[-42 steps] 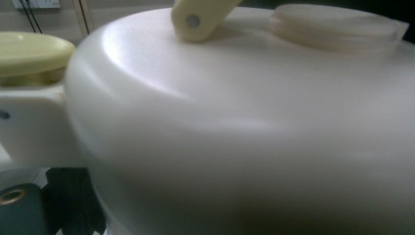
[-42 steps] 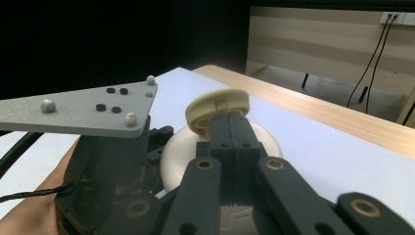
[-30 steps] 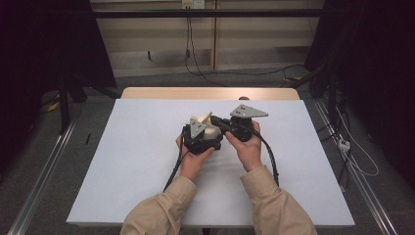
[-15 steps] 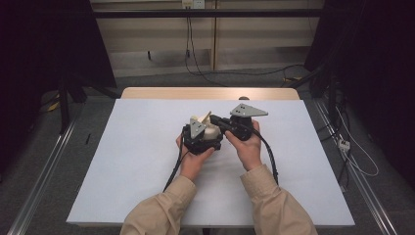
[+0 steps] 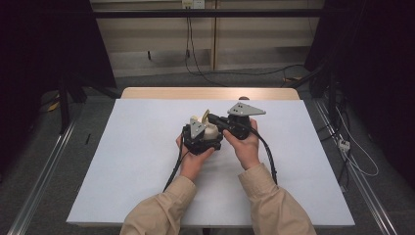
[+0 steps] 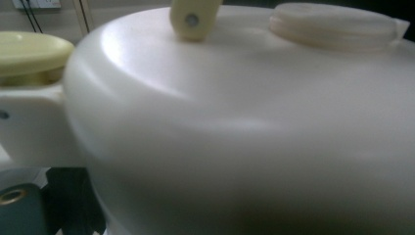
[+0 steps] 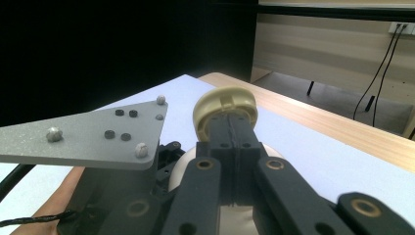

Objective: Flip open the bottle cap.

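A white rounded container point(image 5: 211, 130) point(image 6: 244, 122) with a pale yellow hinged lid point(image 5: 205, 114) point(image 7: 225, 104) is held over the middle of the table. My left gripper point(image 5: 204, 135) is clamped around the container's body, which sits very close in the left gripper view; its jaws are hidden there. My right gripper point(image 5: 212, 118) point(image 7: 230, 125) comes in from the right, its jaws pressed together on the edge of the yellow lid. In the left gripper view a yellow lid part point(image 6: 29, 51) shows at left and a round white cap point(image 6: 335, 24) at top right.
The white table sheet point(image 5: 132, 161) lies bare around both hands, with a wooden strip point(image 5: 161, 93) along its far edge. Cables trail from both grippers toward the person. The left gripper's grey plate point(image 7: 98, 134) lies close beside the right jaws.
The two grippers stay pressed together at the table's middle. The yellow lid now stands up a little more at the right gripper's tips.
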Demonstrator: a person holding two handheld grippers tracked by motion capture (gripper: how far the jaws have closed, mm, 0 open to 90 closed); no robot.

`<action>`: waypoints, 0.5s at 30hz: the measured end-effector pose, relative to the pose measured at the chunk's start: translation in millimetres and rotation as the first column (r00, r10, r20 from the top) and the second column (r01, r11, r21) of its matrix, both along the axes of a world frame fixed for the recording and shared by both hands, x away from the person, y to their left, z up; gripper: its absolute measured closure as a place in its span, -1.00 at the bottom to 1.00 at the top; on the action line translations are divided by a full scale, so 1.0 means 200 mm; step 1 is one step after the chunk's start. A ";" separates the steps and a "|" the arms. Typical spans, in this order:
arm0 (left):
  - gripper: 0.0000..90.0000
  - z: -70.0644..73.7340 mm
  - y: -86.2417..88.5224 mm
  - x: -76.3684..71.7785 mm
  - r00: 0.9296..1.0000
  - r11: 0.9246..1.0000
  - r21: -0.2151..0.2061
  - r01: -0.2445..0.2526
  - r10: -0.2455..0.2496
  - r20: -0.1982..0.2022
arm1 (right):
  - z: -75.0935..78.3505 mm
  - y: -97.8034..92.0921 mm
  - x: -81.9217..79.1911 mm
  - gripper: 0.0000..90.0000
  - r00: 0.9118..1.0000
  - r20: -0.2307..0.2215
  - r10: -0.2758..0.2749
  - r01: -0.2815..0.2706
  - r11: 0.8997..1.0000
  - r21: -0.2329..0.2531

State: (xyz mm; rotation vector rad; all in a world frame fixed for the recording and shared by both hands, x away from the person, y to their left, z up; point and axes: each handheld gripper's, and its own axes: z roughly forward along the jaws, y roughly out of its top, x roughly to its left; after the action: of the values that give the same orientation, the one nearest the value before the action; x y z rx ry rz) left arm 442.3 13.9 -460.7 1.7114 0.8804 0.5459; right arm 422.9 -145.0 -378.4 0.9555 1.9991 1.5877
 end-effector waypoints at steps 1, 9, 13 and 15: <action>-0.89 0.00 0.00 0.00 1.000 1.000 0.000 0.000 0.000 0.000 | 0.00 0.00 0.00 1.00 1.000 0.000 0.000 0.000 1.000 0.001; -0.89 0.00 0.00 0.00 1.000 1.000 0.000 -0.001 0.001 0.000 | 0.00 0.01 0.01 1.00 1.000 -0.002 0.001 -0.001 1.000 0.005; -0.89 0.00 0.00 0.00 1.000 1.000 0.004 0.002 -0.002 0.000 | 0.00 0.02 0.01 1.00 1.000 -0.004 0.005 -0.005 1.000 0.009; -0.89 0.00 0.00 0.00 1.000 1.000 0.001 0.000 0.000 -0.001 | 0.00 0.02 0.02 1.00 1.000 -0.002 0.004 -0.004 1.000 0.005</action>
State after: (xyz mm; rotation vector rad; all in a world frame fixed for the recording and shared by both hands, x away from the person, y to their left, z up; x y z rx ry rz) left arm 442.3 13.8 -460.7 1.7129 0.8804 0.5460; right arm 426.1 -140.1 -378.8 0.9556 2.0005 1.5956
